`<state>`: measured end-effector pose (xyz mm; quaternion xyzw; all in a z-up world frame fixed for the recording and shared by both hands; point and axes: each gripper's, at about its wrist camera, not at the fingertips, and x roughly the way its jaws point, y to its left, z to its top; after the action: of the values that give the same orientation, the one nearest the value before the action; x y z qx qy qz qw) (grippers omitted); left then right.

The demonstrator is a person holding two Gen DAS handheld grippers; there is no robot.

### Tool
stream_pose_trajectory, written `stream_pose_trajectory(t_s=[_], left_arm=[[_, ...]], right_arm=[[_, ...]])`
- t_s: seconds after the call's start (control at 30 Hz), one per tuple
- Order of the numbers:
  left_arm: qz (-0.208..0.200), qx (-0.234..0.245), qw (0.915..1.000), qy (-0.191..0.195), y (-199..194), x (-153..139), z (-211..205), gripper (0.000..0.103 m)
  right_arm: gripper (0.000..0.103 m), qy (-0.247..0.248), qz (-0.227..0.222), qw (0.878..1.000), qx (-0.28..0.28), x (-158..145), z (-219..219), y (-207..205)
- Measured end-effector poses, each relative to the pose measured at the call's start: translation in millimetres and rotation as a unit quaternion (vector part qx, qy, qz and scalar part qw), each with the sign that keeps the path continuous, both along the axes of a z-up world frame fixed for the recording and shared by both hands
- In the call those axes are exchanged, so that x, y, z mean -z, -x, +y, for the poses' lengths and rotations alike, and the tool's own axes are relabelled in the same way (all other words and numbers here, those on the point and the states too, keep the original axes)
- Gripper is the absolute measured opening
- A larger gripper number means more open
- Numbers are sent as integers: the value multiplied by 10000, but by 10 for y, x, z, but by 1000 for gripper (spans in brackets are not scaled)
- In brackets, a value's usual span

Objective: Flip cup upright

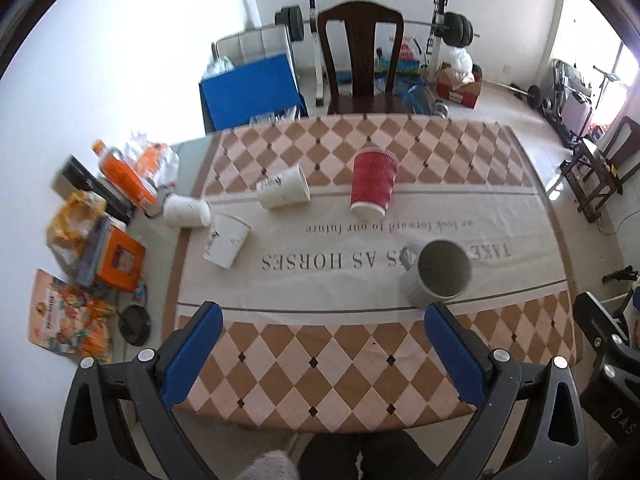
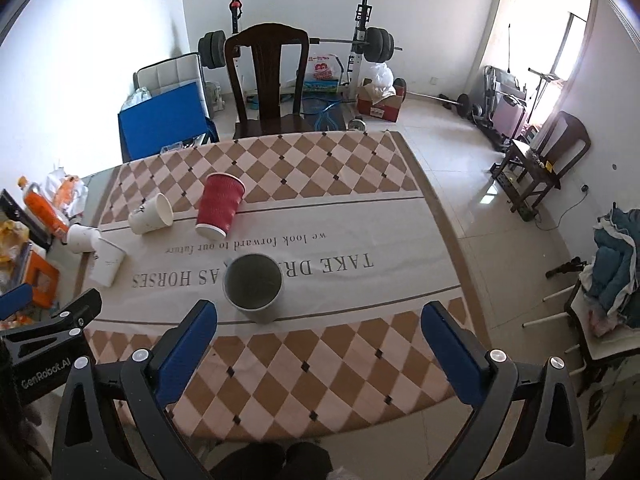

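A grey-white mug (image 1: 438, 274) (image 2: 254, 286) stands upright on the tablecloth, mouth up. A red ribbed paper cup (image 1: 374, 184) (image 2: 219, 205) stands upside down behind it. Three white paper cups lie on their sides at the left: one (image 1: 283, 192) (image 2: 151, 214), one (image 1: 226, 240) (image 2: 106, 262) and one (image 1: 186, 211) (image 2: 82, 238). My left gripper (image 1: 324, 332) is open and empty above the near table edge, the mug just beyond its right finger. My right gripper (image 2: 320, 328) is open and empty, the mug just beyond its left finger.
The table (image 1: 360, 360) carries a checked cloth with printed words. Orange bottles, boxes and packets (image 1: 116, 216) crowd its left end. A dark wooden chair (image 1: 360, 60) stands at the far side, a blue box (image 1: 250, 92) beside it. Weights stand behind.
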<state>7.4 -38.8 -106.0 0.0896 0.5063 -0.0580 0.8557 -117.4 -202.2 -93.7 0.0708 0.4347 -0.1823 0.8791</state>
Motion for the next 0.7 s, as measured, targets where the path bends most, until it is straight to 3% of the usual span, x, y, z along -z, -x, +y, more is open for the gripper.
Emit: stream_pose_trajectory(t_s=[0.2,0.47,0.7], left_arm=[[-318,-100,9994,-9,239,-466,-18,103],[-261,-334,9986,312,355,-648,59,103],[-309,-398,9981,353,415,-795,77,103]], right_arm=[[103,-118,-83,9998,-148,-422,-58,195],[103,-89,-233,9992,-315,-770,-45,388],[103,-29,-383,9987,-331,-967,-82,473]])
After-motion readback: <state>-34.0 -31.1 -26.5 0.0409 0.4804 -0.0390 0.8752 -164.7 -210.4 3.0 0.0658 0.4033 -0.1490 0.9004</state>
